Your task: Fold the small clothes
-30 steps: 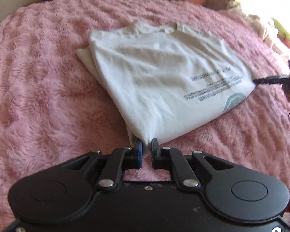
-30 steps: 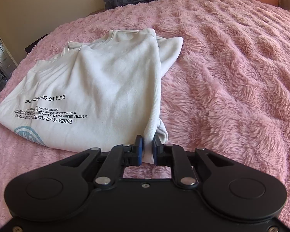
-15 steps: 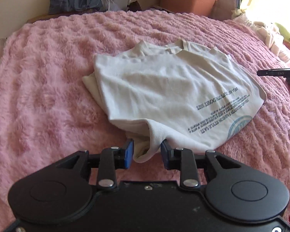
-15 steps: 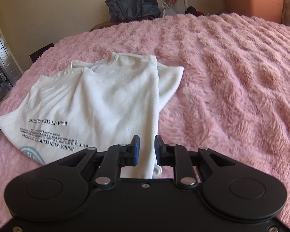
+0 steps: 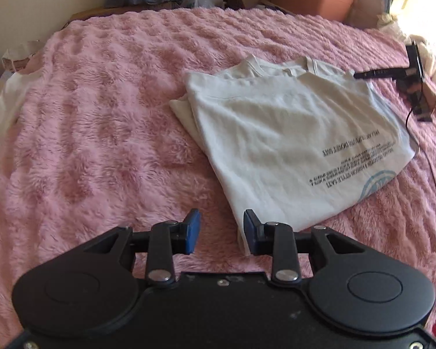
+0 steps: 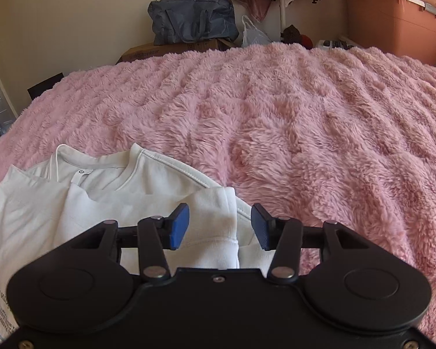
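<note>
White T-shirt [image 5: 279,145] lies folded on the pink fleece blanket [image 5: 101,133], both grippers letting go.

The left gripper [image 5: 221,229], tilted down at the T-shirt's near corner, has jaws opening over bare blanket, nothing between them. The right gripper [image 6: 220,226] angles down over the T-shirt's collar side, jaws opening with a folded sleeve below, unpinched, probably so the fold settles flat.

I see black printed lines on the white T-shirt [image 5: 276,145], near its hem corner toward the right edge of the pink blanket [image 5: 101,131]; upside down and blurred, no word legible to me. A cardboard box [image 6: 171,49] beyond the blanket's far edge carries small print (too small to read). Nothing else lettered.
</note>
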A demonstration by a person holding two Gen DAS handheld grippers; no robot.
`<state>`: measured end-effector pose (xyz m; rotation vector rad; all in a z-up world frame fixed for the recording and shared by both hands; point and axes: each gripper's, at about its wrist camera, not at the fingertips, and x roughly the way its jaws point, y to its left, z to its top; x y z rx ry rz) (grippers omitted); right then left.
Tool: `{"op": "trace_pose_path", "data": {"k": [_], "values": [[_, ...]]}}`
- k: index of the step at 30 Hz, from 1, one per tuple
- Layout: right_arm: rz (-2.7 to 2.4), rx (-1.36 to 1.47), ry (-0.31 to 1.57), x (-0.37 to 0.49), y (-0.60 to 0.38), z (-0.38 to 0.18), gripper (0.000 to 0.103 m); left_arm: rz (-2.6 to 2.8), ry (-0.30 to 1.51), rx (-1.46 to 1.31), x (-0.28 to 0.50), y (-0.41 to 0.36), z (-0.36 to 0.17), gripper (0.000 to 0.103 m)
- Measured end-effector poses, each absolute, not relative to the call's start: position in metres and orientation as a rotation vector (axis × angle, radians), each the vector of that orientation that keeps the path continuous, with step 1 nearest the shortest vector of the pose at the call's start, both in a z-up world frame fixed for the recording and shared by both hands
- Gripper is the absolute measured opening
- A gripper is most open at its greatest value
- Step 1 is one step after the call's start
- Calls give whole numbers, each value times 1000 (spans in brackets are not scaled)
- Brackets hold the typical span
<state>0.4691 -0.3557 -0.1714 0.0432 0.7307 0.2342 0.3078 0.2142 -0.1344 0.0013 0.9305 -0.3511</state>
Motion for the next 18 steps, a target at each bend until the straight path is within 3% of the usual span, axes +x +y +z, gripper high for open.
{"op": "trace_pose_path", "data": {"k": [4, 6, 8, 10, 18], "values": [[246, 95, 754, 476, -356, -184, 46, -391, 859, -106, 331, 206, -134, 34], [257, 119, 766, 477, -355, -188, 35, -411, 829, -136, 345, 195, -138, 35], [244, 110, 775, 479, -351, -190, 31, -423, 800, -174, 363, 178, -144, 36], [240, 81, 770, 478, -347, -188, 19, -418, 764, -200, 380, 163, -150, 37], [162, 36, 716, 473, -347, -169, 10, -291, 700, -218, 443, 128, -172, 40]]}}
